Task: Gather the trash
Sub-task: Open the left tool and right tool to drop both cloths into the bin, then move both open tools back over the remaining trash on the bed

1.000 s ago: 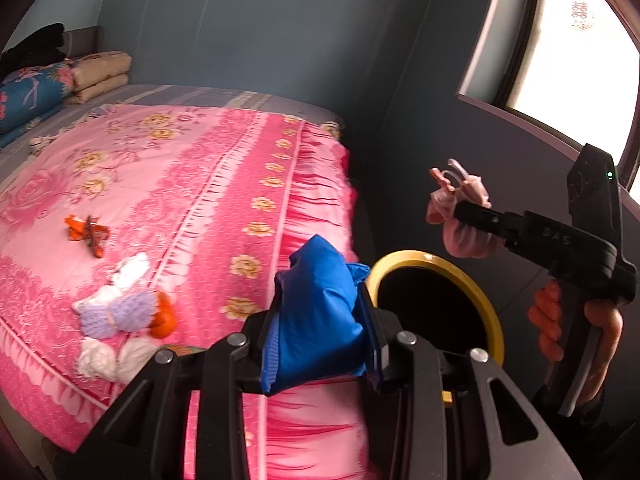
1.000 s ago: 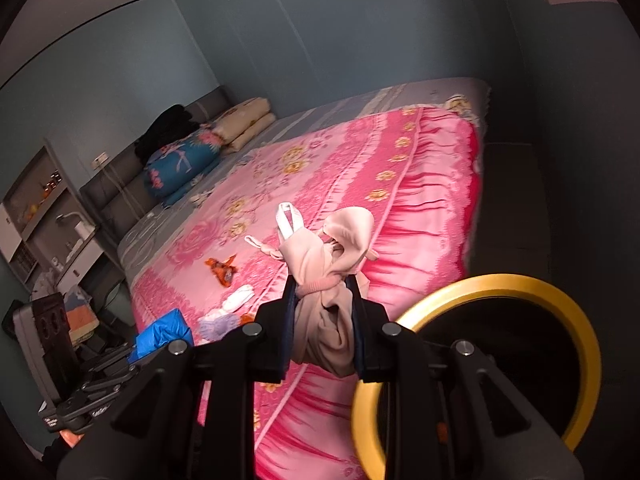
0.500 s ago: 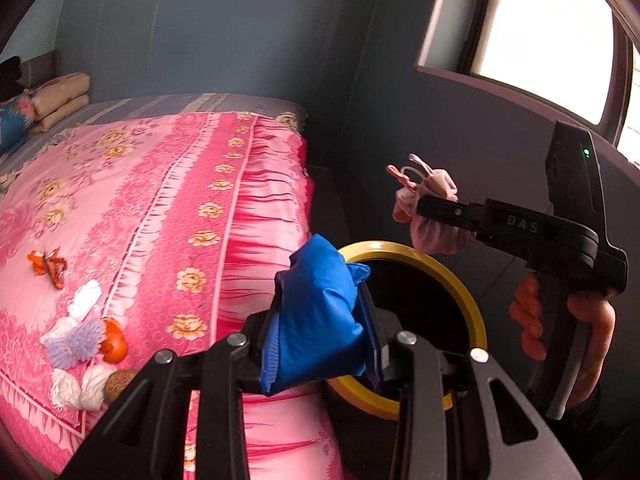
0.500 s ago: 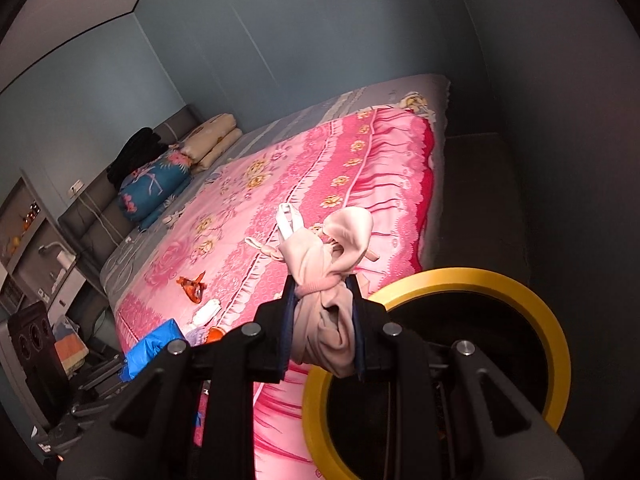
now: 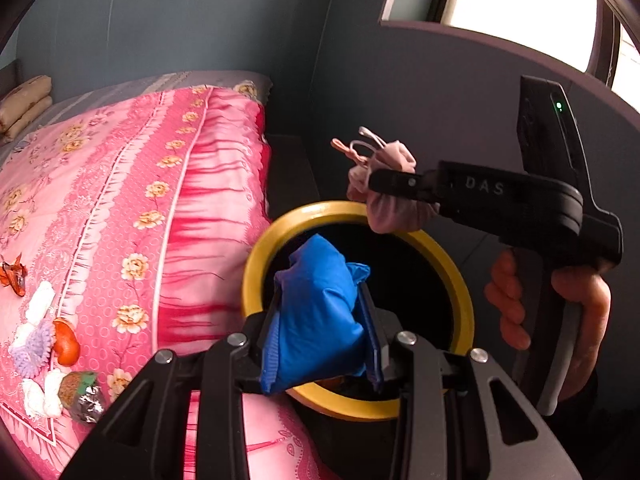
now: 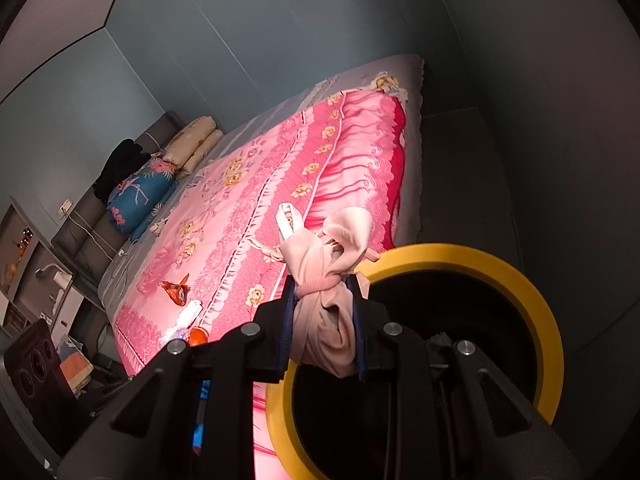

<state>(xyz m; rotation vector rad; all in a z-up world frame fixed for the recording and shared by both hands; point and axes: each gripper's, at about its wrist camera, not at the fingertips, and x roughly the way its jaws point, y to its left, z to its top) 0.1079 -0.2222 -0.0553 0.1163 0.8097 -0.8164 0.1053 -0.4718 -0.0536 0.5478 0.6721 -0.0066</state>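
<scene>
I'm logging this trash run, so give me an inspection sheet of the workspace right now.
Surface: pink bedspread, bin beside the bed.
Job's things: yellow-rimmed bin; blue bundle; beige bundle; both over the bin's mouth.
Clutter: orange wrapper, white and purple scraps, foil lump on the bed.
Grippers: left gripper shut on blue bundle; right gripper shut on beige bundle.
Cables: nothing seen.
Surroundings: pillows, window, blue-grey walls.
</scene>
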